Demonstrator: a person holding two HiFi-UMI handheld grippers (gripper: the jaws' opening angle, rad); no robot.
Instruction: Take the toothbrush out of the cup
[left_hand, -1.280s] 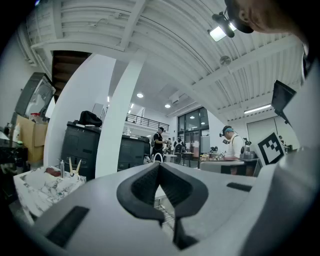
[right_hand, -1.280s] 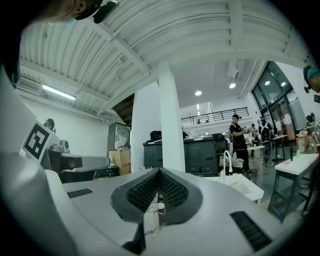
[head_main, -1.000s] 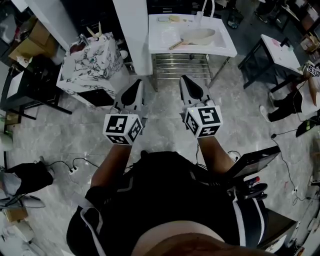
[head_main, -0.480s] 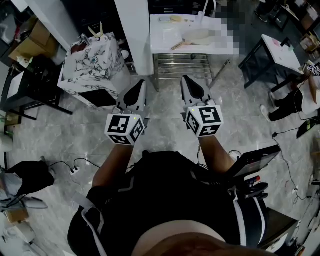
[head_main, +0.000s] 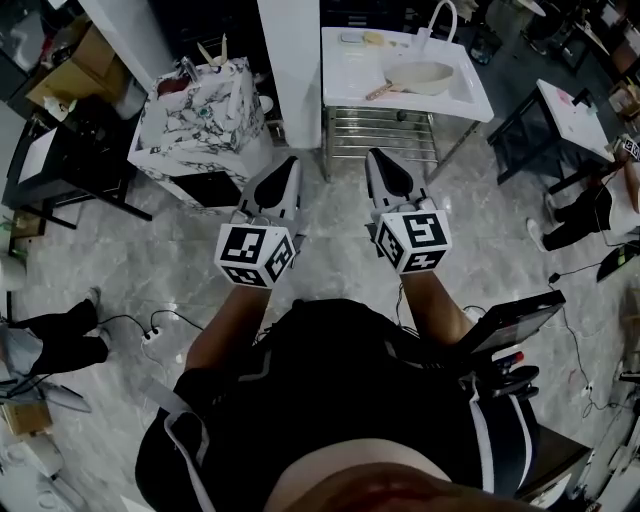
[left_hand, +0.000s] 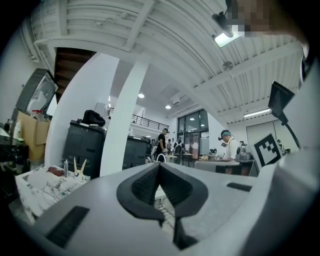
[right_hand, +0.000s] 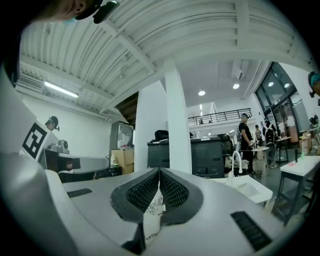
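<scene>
Pointing level side by side, left gripper (head_main: 289, 166) and right gripper (head_main: 376, 159) keep jaws clenched on nothing; pale upright sticks, seemingly toothbrushes (head_main: 213, 52), stand on the marble-patterned table (head_main: 200, 125), well apart; their cup is indiscernible.

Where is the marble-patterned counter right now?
In the head view the marble-patterned counter stands upper left, ahead of the left tongs, with the white pillar and the sink stand to its right.

Greys, whites, blacks.
Left tongs (head_main: 289, 163) and right tongs (head_main: 376, 156): grey, black pads, black-and-white patterned cubes. Ahead of them, white tabletop (head_main: 340, 80) and black-veined white cabinet (head_main: 200, 110); beneath them, grey marbled floor (head_main: 330, 250).
</scene>
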